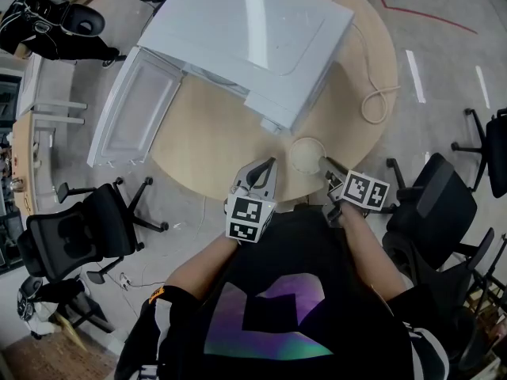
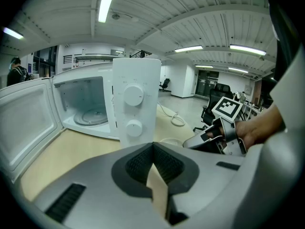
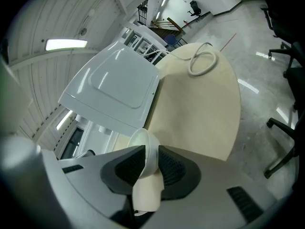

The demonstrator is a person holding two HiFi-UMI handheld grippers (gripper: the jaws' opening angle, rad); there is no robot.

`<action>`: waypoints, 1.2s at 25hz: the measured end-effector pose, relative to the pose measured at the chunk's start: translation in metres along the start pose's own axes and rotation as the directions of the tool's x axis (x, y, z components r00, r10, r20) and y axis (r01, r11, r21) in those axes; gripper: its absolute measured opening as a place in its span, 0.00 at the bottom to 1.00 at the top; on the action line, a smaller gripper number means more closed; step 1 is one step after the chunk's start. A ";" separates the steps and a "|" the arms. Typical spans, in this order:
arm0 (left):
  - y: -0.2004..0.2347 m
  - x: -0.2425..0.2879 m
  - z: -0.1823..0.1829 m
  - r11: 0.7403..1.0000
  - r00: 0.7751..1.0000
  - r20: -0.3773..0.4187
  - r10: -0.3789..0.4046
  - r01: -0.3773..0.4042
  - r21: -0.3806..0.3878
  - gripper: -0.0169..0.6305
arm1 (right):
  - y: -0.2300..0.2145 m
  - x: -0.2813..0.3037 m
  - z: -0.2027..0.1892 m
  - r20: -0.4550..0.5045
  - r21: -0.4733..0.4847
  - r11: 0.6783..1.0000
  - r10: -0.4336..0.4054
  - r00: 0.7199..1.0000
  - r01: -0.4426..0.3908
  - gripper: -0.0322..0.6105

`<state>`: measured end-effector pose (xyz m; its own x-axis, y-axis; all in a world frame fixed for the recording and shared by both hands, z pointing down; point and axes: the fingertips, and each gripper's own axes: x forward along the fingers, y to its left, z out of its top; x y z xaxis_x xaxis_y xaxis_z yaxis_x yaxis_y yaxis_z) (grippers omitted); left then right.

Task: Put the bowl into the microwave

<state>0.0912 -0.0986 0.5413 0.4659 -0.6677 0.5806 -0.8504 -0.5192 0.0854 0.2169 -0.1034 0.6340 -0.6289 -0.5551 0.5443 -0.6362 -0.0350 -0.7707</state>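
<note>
right hand-held gripper (image 1: 323,163) clenches the white bowl (image 1: 306,154) by its rim, just off the control-panel corner of the microwave (image 1: 253,38). i'd carry it leftward along the front to the open cavity (image 2: 88,106). left hand-held gripper (image 1: 265,167), clenched empty, sits nearer that opening.

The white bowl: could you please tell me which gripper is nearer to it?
Right. The right gripper is shut on the bowl at its rim, touching it; the left gripper sits shut and empty to the bowl's left, apart from it.

Both forearms reach forward, side by side. The left hand-held gripper (image 1: 269,166) has its jaws together, empty. The right hand-held gripper (image 1: 326,165) pinches the bowl (image 1: 304,153) by its rim.
</note>
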 end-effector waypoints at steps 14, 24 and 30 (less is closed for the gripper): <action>-0.002 0.007 0.002 1.000 1.000 0.002 0.006 -0.006 -0.003 0.10 | 0.001 0.005 0.004 0.010 0.037 0.999 0.023 1.000 -0.024 0.16; -0.001 0.011 0.005 1.000 1.000 -0.004 0.011 -0.011 -0.005 0.10 | 0.001 0.011 0.005 0.006 0.077 0.996 0.043 0.999 -0.043 0.19; 0.001 0.013 0.006 1.000 1.000 -0.006 0.017 -0.017 -0.005 0.10 | 0.003 0.013 0.007 0.007 0.120 0.990 0.068 0.998 -0.068 0.19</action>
<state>0.0979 -0.1106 0.5443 0.4497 -0.6737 0.5864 -0.8595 -0.5050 0.0790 0.2101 -0.1168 0.6367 -0.6673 -0.5623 0.4884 -0.5339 -0.0962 -0.8401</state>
